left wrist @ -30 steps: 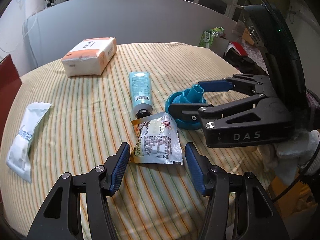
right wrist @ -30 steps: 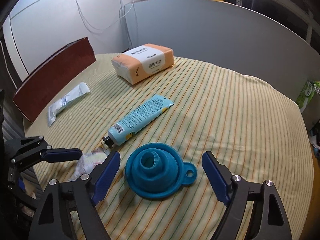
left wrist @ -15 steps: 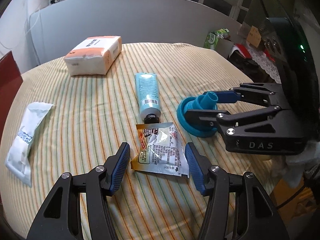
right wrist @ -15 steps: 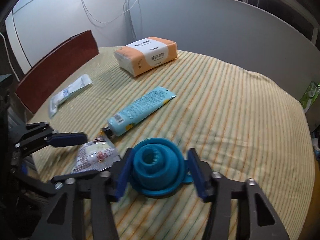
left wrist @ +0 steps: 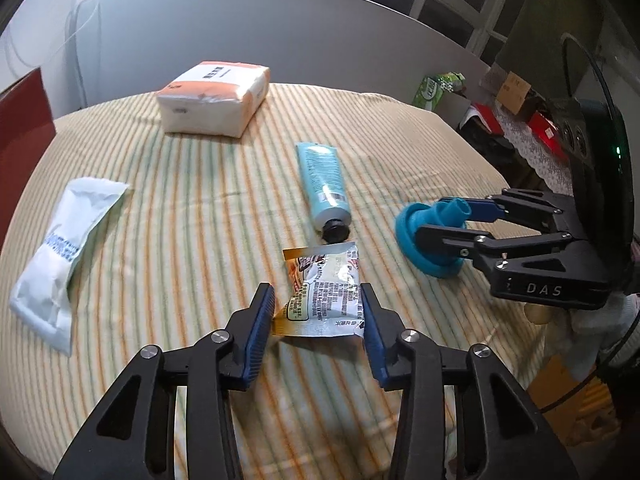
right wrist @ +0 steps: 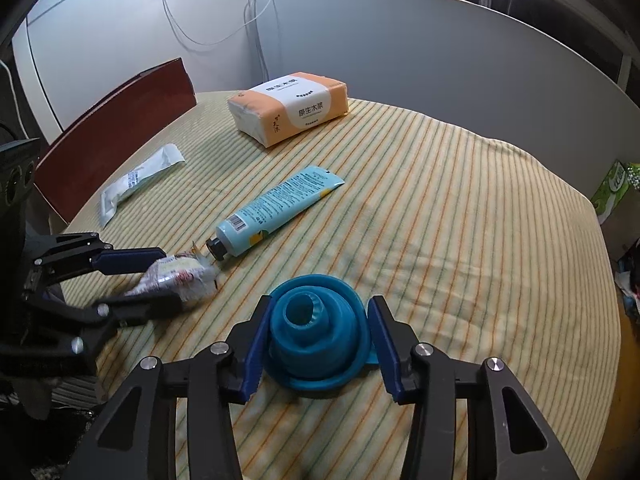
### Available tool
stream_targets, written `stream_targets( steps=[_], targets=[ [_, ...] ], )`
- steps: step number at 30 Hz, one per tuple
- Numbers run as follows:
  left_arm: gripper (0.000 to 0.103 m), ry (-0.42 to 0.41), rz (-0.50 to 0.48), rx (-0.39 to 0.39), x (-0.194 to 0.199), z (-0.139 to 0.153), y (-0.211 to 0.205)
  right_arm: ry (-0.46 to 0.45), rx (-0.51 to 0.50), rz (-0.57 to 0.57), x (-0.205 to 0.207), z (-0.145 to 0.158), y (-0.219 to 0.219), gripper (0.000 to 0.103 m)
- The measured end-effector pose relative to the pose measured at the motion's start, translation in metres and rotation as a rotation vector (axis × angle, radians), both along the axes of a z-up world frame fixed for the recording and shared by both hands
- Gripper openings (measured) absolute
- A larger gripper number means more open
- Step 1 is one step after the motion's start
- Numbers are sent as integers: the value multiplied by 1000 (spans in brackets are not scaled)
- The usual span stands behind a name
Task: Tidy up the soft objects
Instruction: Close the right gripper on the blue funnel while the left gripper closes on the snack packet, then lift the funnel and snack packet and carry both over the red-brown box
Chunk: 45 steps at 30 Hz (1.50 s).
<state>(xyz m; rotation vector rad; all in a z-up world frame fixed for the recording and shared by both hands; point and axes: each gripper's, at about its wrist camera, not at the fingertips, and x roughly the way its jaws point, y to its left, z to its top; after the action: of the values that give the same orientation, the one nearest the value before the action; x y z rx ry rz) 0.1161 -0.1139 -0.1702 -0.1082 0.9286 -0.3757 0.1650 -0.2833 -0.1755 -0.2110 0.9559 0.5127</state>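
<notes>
On the table, the tissue pack lies farthest back, the pouch at left. The tube lies centrally, its cap just behind the sachet; the funnel sits to their right.

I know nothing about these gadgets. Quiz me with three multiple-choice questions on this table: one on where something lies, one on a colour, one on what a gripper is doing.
1. Where does the tissue pack lie?
A. far side of the table
B. between the left gripper's fingers
C. on the chair

2. What colour is the collapsible funnel?
A. red
B. blue
C. white

3. What is the right gripper doing?
A. hanging open, away from everything
B. closed on the funnel
C. holding the tube

Answers:
1 A, it sits beyond the tube, near the table's far edge.
2 B, it is blue all over.
3 B, both pads press its sides, and the left view shows it tilted.
</notes>
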Motion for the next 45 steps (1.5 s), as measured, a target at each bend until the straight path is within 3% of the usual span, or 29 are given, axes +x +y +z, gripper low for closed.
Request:
stream_targets(
  steps=[8, 15, 22, 27, 34, 45],
  targets=[
    [40, 6, 28, -37, -8, 1, 15, -7, 20, -21, -4, 7, -6, 43],
    [40, -34, 49, -66, -16, 19, 33, -36, 25, -7, -14, 22, 2, 42],
    [40, -116, 103, -92, -26, 55, 72, -62, 56, 21, -25, 44, 19, 42],
    [40, -206, 200, -102, -38, 87, 121, -83, 66, 78, -31, 62, 47, 42],
    [40, -309, 367, -23, -57, 115, 194, -109, 106, 178, -27, 92, 100, 42],
    [40, -308, 551, 114, -66, 107, 270, -171, 143, 322, 0, 138, 202, 42]
  ],
)
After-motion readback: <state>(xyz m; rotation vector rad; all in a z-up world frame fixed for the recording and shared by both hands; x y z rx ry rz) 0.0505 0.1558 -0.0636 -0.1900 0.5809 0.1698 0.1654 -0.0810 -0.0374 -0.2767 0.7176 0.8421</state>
